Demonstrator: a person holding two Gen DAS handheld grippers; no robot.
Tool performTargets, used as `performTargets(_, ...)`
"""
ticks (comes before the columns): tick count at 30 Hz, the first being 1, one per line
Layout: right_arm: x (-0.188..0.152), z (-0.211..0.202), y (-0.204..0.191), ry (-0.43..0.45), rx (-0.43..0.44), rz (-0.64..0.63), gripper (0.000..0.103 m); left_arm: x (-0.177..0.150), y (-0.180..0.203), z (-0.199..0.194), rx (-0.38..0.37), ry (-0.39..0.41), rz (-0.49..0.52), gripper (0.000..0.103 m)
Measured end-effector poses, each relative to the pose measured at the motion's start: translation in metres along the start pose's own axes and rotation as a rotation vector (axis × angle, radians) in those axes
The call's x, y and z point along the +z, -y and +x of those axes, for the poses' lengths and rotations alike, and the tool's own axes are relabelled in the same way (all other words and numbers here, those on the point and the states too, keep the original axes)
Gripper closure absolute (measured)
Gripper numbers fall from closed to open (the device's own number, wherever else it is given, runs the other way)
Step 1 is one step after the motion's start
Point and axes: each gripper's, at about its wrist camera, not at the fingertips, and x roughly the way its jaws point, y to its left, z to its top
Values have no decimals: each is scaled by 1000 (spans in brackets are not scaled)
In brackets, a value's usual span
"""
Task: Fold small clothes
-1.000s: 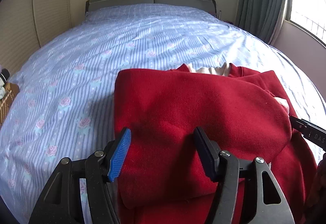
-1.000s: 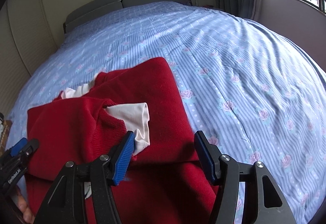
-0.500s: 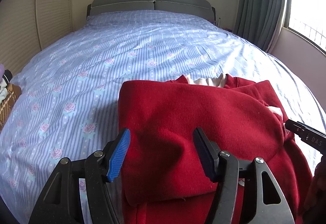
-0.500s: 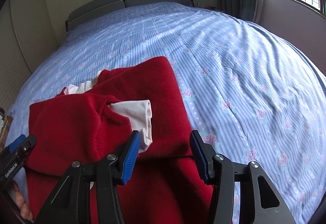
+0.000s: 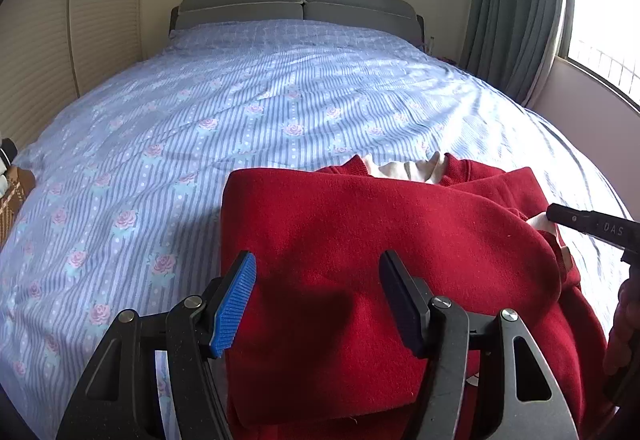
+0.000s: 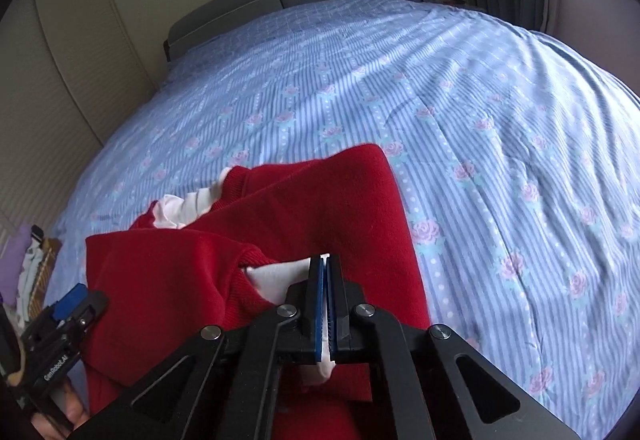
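Pinching the white cuff [image 6: 276,276] poking from a sleeve, the right gripper [image 6: 325,304] is clamped tight; the left gripper [image 5: 318,298] hangs wide above the red sweater [image 5: 360,248] on the near bed [image 5: 240,111]. Sleeve-folding seems underway (next likely drawing it across).

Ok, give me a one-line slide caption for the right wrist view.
Right tool shut on the white cuff of a red sweater lying on a blue floral bedspread.

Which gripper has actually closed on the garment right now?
The right gripper: its jaws are pinched shut on the white cuff of the red sweater. The left gripper is wide open above the folded sleeve, gripping nothing.
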Motion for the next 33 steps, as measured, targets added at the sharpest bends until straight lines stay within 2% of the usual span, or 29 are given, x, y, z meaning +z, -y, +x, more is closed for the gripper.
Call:
performTargets(6, 10, 9, -1, -3, -29, -25, 101, 1, 2, 1, 1, -1, 10, 40)
performTargets(13, -13, 2, 5, -25, -98, -43, 98, -10, 5, 10, 0, -35, 27, 37)
performTargets(17, -26, -15, 5, 14, -117, -44, 74, -13, 3, 10, 10, -36, 21, 36)
performTargets(18, -29, -19, 3, 24, -114, -51, 73, -13, 3, 9, 12, -37, 22, 36)
performTargets(28, -47, -16, 6, -25, -178, -84, 73, -22, -1, 7, 35, -46, 39, 35)
performTargets(33, -46, -54, 4, 15, -148, -57, 73, -24, -7, -20, 41, -46, 5, 36)
